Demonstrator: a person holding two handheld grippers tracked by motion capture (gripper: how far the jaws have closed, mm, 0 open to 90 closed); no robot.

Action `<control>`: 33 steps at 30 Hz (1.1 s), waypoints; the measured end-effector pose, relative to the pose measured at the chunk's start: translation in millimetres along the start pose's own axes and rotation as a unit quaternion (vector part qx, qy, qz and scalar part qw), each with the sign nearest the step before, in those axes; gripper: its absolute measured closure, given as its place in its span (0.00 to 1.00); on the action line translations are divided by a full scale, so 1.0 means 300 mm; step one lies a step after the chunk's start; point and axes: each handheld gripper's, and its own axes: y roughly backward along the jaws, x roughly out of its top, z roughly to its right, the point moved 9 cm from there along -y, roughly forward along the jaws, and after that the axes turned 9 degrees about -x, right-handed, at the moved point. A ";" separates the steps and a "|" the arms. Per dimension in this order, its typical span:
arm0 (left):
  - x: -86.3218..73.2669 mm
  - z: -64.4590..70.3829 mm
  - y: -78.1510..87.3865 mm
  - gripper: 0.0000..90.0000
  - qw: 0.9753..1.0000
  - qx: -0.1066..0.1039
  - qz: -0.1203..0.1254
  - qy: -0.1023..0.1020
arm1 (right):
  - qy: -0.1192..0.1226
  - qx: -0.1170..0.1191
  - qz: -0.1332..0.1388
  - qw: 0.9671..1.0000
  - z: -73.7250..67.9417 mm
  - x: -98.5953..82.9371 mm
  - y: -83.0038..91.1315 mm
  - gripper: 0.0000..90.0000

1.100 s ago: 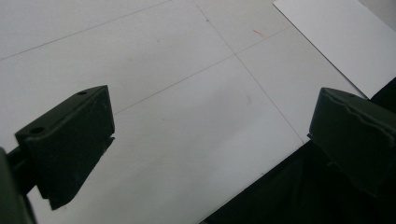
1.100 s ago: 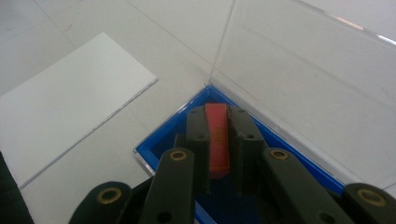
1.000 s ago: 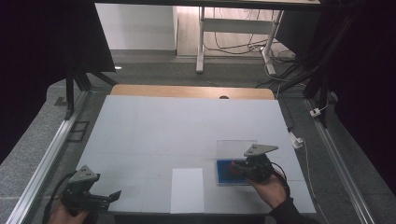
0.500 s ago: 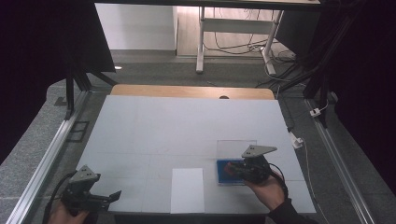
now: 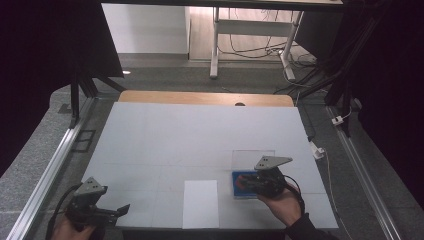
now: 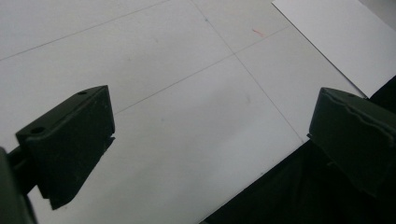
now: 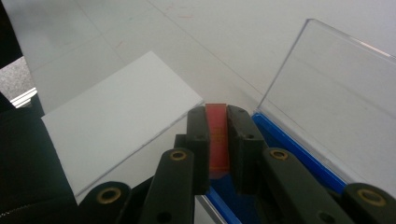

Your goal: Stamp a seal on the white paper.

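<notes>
Red and thin, the piece [image 7: 217,135] is pinched between the right tongs [image 5: 250,182] at the near edge of the blue case [image 5: 240,192], whose clear lid [image 5: 253,159] stands open. A second ago those tongs sat farther right over the case; they have shifted left toward the white sheet [image 5: 200,204], probably lifting the piece out. The left tongs [image 5: 114,212] gape wide, idle over the bench [image 5: 200,135].

No writing, label or number can be read anywhere.

Upright clear lid [image 5: 253,160] apparently blocks the case [image 5: 240,192] from behind.
</notes>
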 end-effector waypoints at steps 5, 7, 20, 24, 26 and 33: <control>0.000 -0.001 0.000 0.01 1.000 0.000 0.000 0.001 | 0.005 0.014 0.004 1.000 -0.023 0.016 -0.009 0.90; 0.000 -0.001 0.000 0.01 1.000 0.000 0.000 0.001 | 0.003 0.018 0.002 1.000 -0.030 0.021 -0.015 0.90; 0.000 -0.001 0.000 0.01 1.000 0.000 0.000 0.001 | 0.007 0.025 -0.002 1.000 -0.052 0.042 -0.043 0.90; 0.000 -0.001 0.000 0.01 1.000 0.000 -0.001 0.002 | 0.016 0.030 -0.004 0.999 -0.066 0.048 -0.054 0.90; 0.000 -0.001 0.000 0.01 1.000 0.000 -0.001 0.001 | 0.022 0.032 -0.004 0.999 -0.074 0.053 -0.061 0.90; 0.000 -0.001 0.000 0.01 1.000 0.000 0.000 0.001 | 0.033 0.040 -0.007 0.999 -0.099 0.065 -0.083 0.90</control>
